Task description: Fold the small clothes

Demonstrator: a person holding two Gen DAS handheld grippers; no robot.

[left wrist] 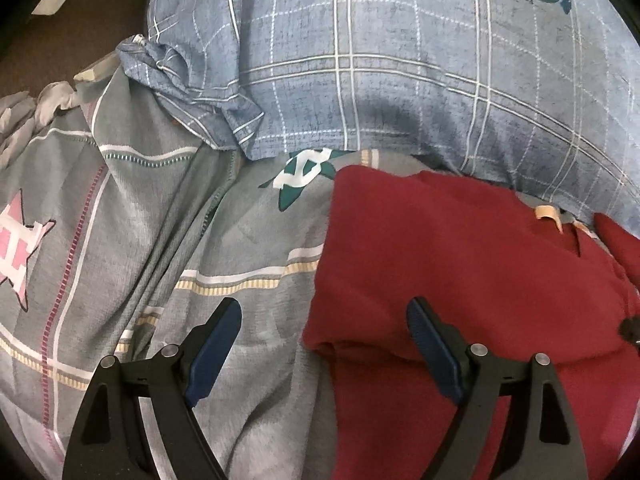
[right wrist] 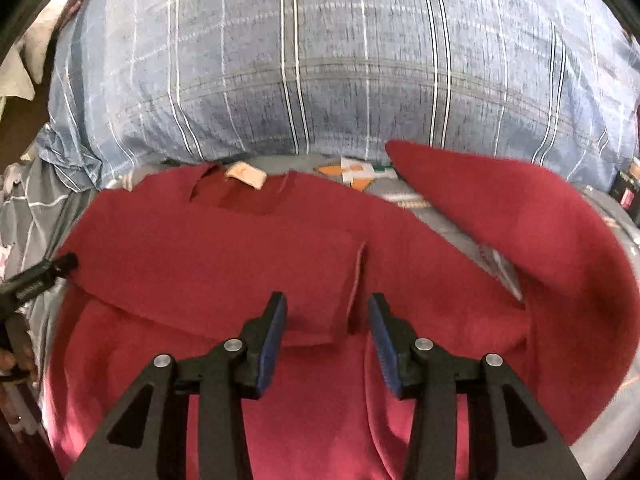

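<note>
A dark red long-sleeved top (right wrist: pixel 224 256) lies flat on a grey patterned bedsheet (left wrist: pixel 152 240), collar and tan neck label (right wrist: pixel 246 175) toward the pillow. Its left side is folded over the body; the other sleeve (right wrist: pixel 520 216) stretches out to the right. My right gripper (right wrist: pixel 327 312) is open and empty, just above the folded edge at the garment's middle. My left gripper (left wrist: pixel 324 320) is open and empty, straddling the top's left folded edge (left wrist: pixel 460 260). The left gripper's tip also shows in the right wrist view (right wrist: pixel 60 264).
A large blue checked pillow (left wrist: pixel 380 60) lies just beyond the top and also fills the right wrist view (right wrist: pixel 320 60). Crumpled pale cloth (left wrist: pixel 24 116) and a brown floor (left wrist: pixel 60 40) lie off the bed's left edge. A dark object (right wrist: pixel 624 192) sits at far right.
</note>
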